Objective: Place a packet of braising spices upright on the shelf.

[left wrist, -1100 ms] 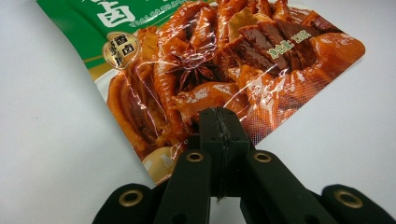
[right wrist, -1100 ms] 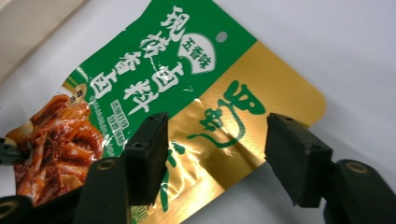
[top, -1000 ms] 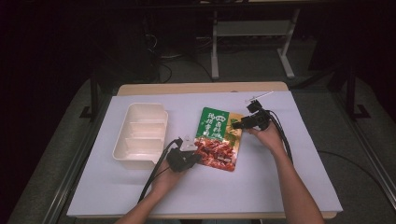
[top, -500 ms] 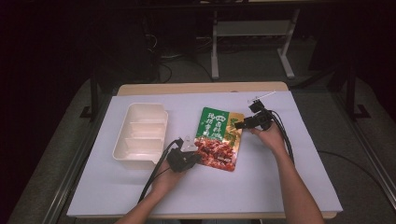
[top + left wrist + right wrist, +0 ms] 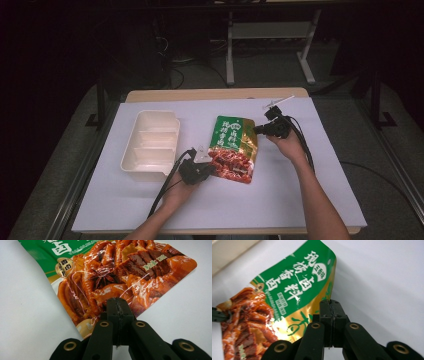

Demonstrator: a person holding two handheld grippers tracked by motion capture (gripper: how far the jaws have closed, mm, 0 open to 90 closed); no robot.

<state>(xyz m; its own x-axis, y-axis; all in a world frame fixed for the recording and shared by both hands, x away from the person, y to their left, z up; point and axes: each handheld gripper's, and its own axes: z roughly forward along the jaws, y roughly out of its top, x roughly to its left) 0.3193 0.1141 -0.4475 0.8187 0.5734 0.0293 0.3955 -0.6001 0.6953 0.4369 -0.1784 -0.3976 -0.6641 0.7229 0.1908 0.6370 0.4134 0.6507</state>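
Observation:
A food pouch (image 5: 233, 148), green at the top with a red-brown dish printed below, lies in the middle of the white table cover. My left gripper (image 5: 211, 169) is shut on its near left edge; in the left gripper view the closed jaws pinch the pouch (image 5: 112, 272) at its lower rim. My right gripper (image 5: 257, 130) is shut on the pouch's right edge, on the gold-green part (image 5: 287, 290). The pouch's edges look slightly raised between the two grips. In the right gripper view the left gripper's tip (image 5: 218, 314) shows at the far left.
A cream tray (image 5: 145, 114) with three compartments stands left of the pouch, close to my left hand; its corner (image 5: 227, 250) appears in the right gripper view. A small white stick-like item (image 5: 278, 102) lies at the back right. White cover (image 5: 300, 200) reaches the near edge.

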